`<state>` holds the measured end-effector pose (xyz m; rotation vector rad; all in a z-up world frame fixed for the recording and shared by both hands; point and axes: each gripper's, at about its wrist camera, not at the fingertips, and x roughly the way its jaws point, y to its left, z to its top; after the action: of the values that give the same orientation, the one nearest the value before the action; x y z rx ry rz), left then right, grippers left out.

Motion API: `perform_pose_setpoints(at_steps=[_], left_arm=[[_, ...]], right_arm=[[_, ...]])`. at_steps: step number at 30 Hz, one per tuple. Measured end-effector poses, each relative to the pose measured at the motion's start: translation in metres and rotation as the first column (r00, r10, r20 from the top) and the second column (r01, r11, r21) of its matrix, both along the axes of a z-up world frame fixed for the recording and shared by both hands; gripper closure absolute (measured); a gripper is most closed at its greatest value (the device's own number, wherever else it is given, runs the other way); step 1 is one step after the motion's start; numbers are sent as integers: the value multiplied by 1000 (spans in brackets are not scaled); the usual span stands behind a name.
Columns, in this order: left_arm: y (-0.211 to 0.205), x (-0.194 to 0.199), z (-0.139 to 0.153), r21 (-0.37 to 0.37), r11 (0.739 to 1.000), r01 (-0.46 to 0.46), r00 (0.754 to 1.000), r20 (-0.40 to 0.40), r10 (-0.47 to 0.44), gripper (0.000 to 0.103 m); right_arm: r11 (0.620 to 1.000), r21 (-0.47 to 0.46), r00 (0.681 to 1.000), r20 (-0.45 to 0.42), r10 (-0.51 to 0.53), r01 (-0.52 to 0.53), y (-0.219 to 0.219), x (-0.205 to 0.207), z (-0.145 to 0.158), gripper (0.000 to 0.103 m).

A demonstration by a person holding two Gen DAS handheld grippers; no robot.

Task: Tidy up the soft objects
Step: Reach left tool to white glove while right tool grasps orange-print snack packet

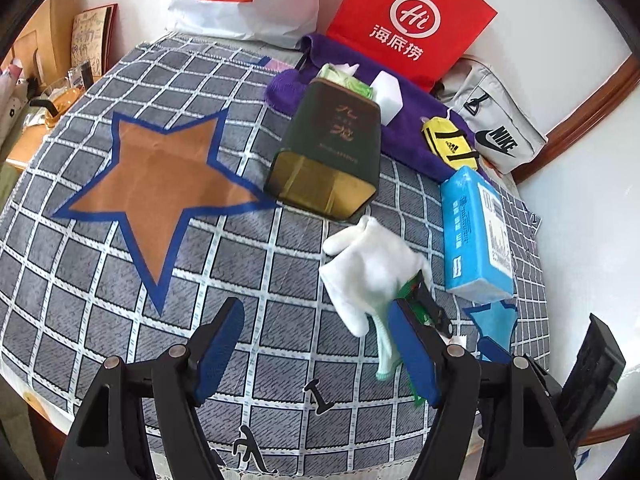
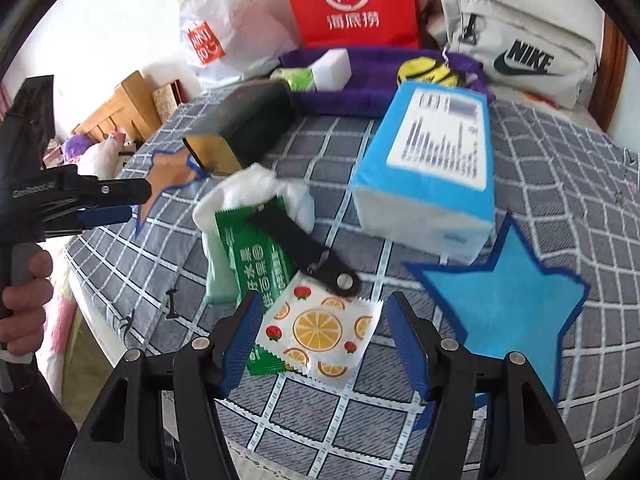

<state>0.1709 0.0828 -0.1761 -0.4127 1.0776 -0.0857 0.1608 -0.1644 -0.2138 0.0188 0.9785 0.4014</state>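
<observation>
Left wrist view: left gripper (image 1: 320, 354), jaws spread wide, holding nothing, above the checked cloth (image 1: 120, 272). White glove (image 1: 370, 266) lies just beside its right finger, partly covering a green packet (image 1: 408, 290). Dark tin (image 1: 328, 152): gold script unreadable.

Right wrist view: right gripper (image 2: 324, 344) spread open around an orange-print sachet (image 2: 320, 332). Blue tissue pack (image 2: 430, 168): label blurred. Grey bag (image 2: 516, 50) reads NIKE.

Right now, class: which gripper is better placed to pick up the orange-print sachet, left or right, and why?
Right. The right gripper is open with the orange-print sachet lying between its fingers. The left gripper is open too, over bare checked cloth beside the white glove.
</observation>
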Motion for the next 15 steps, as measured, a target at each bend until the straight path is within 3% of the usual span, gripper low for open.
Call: perform_pose_setpoints(at_steps=[6, 11, 15], left_arm=[[1, -3, -12, -3, 1000, 13, 1000, -16, -13, 30], [5, -2, -19, -23, 1000, 4, 1000, -20, -4, 30], [1, -1, -23, -23, 1000, 19, 999, -29, -19, 30]], right_arm=[[1000, -7, 998, -50, -27, 26, 7, 4, -24, 34], [999, -43, 999, -24, -22, 21, 18, 0, -26, 24], [995, -101, 1000, 18, -16, 17, 26, -5, -28, 27]])
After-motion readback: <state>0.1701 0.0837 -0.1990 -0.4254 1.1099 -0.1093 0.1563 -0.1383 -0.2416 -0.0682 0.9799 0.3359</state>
